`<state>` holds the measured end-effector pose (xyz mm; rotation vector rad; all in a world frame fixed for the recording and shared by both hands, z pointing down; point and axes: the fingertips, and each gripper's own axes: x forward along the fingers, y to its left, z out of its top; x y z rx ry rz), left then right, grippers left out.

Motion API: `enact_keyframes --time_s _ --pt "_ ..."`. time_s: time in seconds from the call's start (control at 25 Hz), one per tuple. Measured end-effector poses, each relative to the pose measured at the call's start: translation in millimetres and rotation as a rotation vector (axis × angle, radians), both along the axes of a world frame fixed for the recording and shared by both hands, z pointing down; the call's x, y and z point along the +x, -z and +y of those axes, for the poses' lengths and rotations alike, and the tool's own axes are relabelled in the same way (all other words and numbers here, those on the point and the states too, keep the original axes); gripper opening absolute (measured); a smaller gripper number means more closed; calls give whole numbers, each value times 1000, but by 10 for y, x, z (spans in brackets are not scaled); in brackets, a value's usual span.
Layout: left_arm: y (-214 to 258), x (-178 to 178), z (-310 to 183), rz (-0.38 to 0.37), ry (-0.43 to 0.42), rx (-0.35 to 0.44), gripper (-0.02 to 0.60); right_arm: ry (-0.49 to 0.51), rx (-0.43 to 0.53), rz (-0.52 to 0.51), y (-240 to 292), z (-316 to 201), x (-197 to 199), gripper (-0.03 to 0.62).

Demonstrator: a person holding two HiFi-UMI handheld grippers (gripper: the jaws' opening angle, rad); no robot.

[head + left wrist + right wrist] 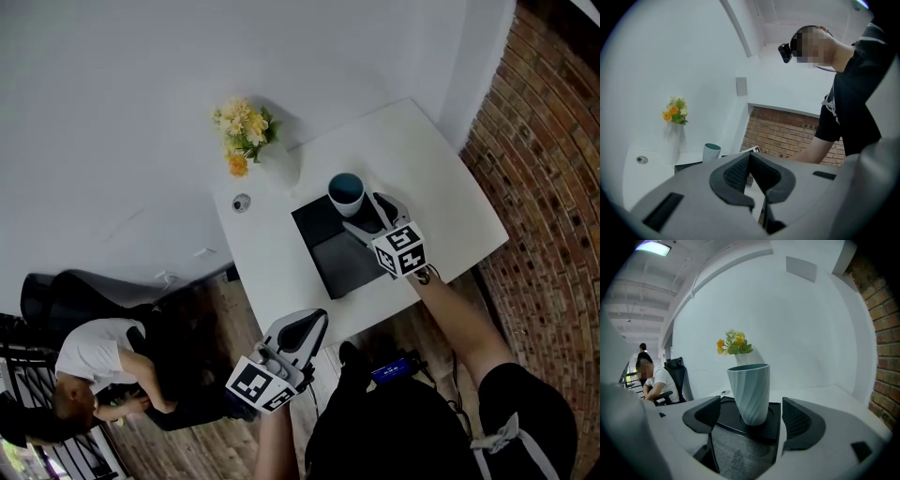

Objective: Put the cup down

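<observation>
1. White table against a white wall, with a brick wall along its right side, is seen from the head view. A black mat lies on the table.
2. The cup, pale blue-green and ribbed, is shown standing upright on the far part of the mat, its base resting on the mat.
3. The right gripper is held over the mat just behind the cup. In the right gripper view its jaws are spread wide. The cup stands between them, and a gap is visible on each side, so neither pad touches it.
4. The left gripper is held off the near edge of the table, well apart from the cup. In the left gripper view its jaws are seen brought together, with nothing between them.
5. A white vase of yellow and orange flowers stands beyond the cup, near the wall. A small round disc lies on the table to the left of the mat.
</observation>
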<state>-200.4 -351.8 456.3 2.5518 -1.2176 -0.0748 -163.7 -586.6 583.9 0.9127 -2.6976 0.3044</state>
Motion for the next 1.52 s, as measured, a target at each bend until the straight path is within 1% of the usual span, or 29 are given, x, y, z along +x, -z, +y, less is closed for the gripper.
enact_keyframes --time_s 0.12,0.24,0.4,0.56,0.68,0.84,0.96,1.08,1.36,1.52 --pt "16 -19 40 4 17 9 8 14 -24 -32 95 221 151 407" --pt "54 -47 71 4 34 22 8 34 -57 -98 290 458 303 405" --pt "106 -31 100 1 40 43 8 105 -74 -206 680 805 458 405" --pt "119 47 151 4 26 50 8 173 -62 -273 1045 1189 588 396" --pt "127 126 189 10 8 56 8 207 -22 -284 1262 1481 649 391" --pt "131 245 207 23 -13 69 8 233 59 -275 1496 1833 711 391" --pt "131 296 213 32 -21 73 8 243 74 -299 1611 2033 745 391" --pt "154 318 191 36 -25 80 8 235 64 -316 1655 2074 765 391" --pt "209 345 171 29 -38 98 8 205 71 -289 1648 2040 777 391" --pt "237 331 163 28 -42 107 8 189 61 -292 1662 2001 751 391"
